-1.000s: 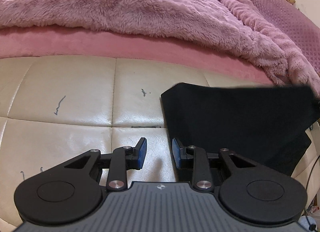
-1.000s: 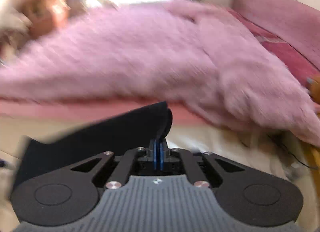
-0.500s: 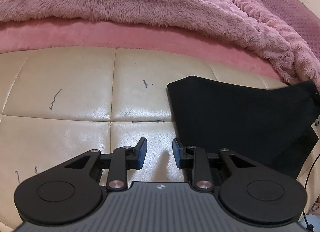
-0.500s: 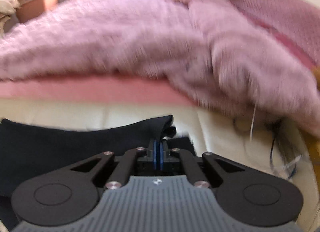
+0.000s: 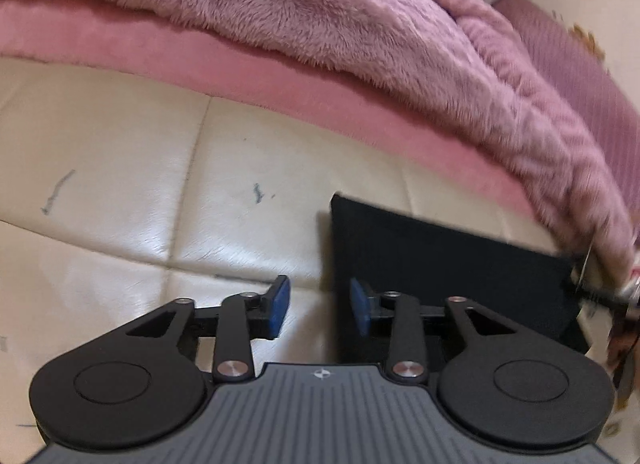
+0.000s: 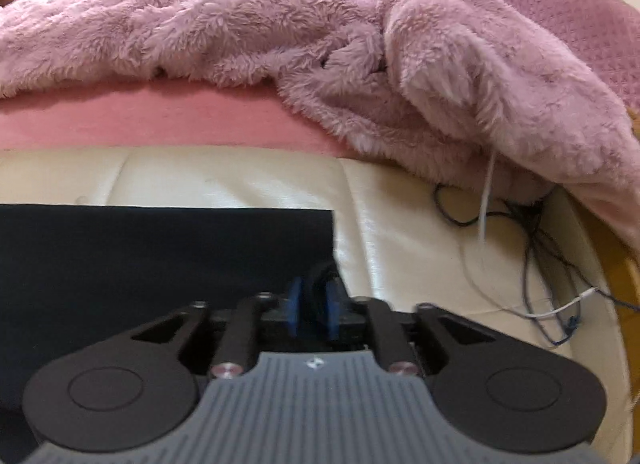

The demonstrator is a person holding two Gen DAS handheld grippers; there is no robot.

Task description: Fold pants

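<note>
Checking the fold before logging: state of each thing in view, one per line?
pants: folded flat on the cushion, right corner pinched
left gripper: open, empty, straddling the pants' left edge
right gripper: shut on pants, dark cloth between its pads
cream cushion: bare, a few pen marks
fluffy blanket: bunched up behind the cushion
cables: loose and tangled, right of the pants

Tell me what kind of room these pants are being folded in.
Most likely a bedroom. A fluffy pink blanket is heaped on a pink mattress, a purple pillow lies behind, and the black pants lie on a cream padded surface, perhaps a bed-end bench.
</note>
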